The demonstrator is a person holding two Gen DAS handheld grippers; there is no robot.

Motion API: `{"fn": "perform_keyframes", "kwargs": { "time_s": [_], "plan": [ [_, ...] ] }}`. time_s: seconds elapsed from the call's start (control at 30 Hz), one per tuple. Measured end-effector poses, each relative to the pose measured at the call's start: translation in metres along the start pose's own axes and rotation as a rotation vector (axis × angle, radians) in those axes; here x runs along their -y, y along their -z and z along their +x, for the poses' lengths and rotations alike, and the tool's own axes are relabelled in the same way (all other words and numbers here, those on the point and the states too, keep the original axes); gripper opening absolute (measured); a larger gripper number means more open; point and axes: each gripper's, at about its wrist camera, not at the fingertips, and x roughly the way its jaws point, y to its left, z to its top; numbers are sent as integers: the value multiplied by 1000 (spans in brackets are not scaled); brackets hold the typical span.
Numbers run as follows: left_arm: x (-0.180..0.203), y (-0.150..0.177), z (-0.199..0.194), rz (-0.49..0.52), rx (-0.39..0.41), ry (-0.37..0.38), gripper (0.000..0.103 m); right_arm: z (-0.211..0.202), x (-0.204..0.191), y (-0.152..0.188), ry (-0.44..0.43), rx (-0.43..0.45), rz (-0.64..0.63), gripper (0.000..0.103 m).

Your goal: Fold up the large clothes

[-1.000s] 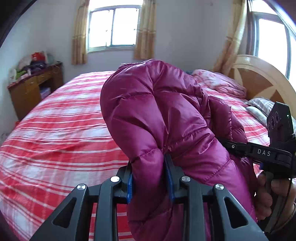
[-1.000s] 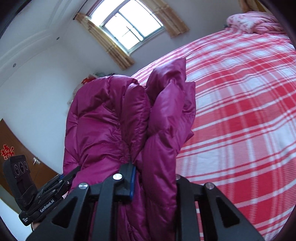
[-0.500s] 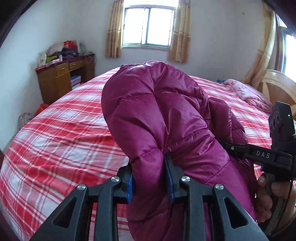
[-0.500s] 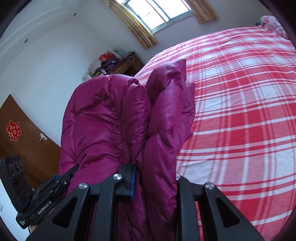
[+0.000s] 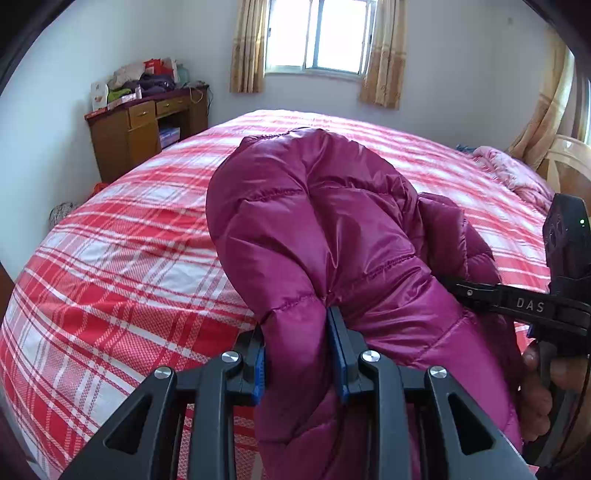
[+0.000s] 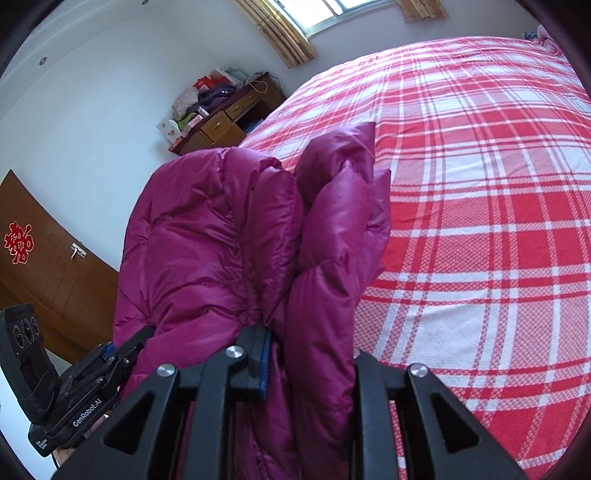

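Jacket (image 5: 332,229) pinched by left claw (image 5: 298,354), right claw (image 6: 308,354) | above bed (image 5: 122,258) | desk (image 5: 147,129) beyond

You hold a magenta quilted puffer jacket (image 5: 317,236) bunched up in the centre of the frame, its glossy padded panels bulging upward in folds. In the right wrist view it fills the lower left and centre, a flap standing upright.

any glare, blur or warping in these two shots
Left wrist view: the window is blown out white, the bed bulges from fisheye, and the jacket is sharp with a soft sheen. Right wrist view: dark corner vignette, curved plaid lines, jacket crisp, no motion blur.
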Motion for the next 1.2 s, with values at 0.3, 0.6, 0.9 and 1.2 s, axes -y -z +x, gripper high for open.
{"fn": "perform_keyframes", "kwargs": {
  "time_s": [0.3, 0.6, 0.9, 1.2],
  "plan": [
    [0, 7, 12, 14, -8, -25, 31, 8, -4, 4, 37, -2, -14, 23],
    [0, 11, 16, 27, -8, -32, 36, 17, -5, 4, 59, -10, -12, 26],
    [-6, 9, 6, 16, -8, -72, 58, 3, -16, 5, 134, 21, -49, 46],
    [-4, -5, -52, 51, 130, -109, 68, -62, -47, 7, 213, 196, -86, 72]
  ]
}}
